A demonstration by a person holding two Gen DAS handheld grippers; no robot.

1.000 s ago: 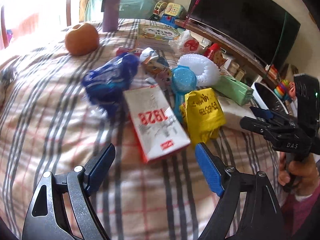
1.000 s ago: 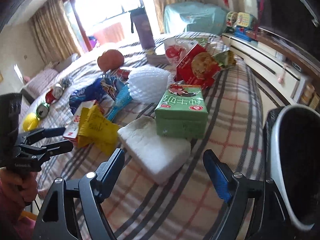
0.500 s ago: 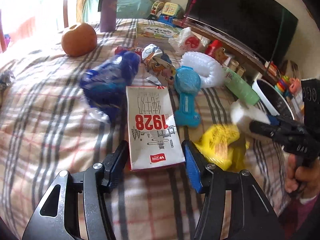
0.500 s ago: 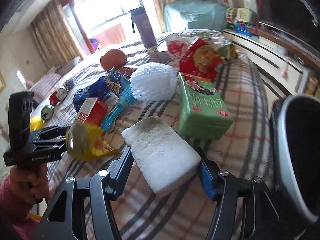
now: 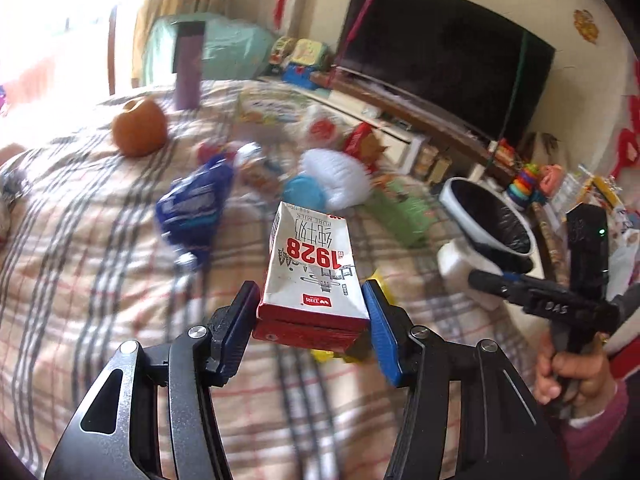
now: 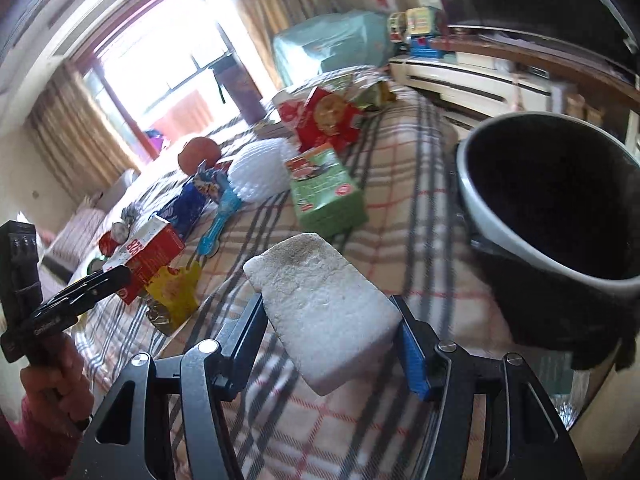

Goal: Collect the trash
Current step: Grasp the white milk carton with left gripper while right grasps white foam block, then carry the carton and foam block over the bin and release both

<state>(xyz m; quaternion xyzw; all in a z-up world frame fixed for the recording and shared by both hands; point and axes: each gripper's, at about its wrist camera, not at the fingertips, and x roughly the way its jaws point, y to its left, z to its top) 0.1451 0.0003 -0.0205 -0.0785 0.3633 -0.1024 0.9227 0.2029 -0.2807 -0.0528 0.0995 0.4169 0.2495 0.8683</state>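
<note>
My left gripper (image 5: pixel 310 320) is shut on a red and white "1928" milk carton (image 5: pixel 310 268) and holds it above the plaid bed cover (image 5: pixel 100 280). My right gripper (image 6: pixel 332 340) is shut on a white foam block (image 6: pixel 324 304), lifted off the bed next to the bin. The bin (image 6: pixel 552 208) has a white rim and black liner and stands at the bed's right edge; it also shows in the left wrist view (image 5: pixel 488 216). A crumpled yellow wrapper (image 6: pixel 174 292) lies under the carton.
On the bed lie a green carton (image 6: pixel 326 190), a white foam net (image 6: pixel 260 174), a blue bag (image 5: pixel 192 208), a blue toy (image 6: pixel 222 220), red snack bags (image 6: pixel 328 120), an orange fruit (image 5: pixel 139 128) and a purple flask (image 5: pixel 188 64). A TV (image 5: pixel 440 48) stands beyond.
Both grippers closed on their items and lifted them: the left took the milk carton off the bed, the right raised the foam block toward the bin.
</note>
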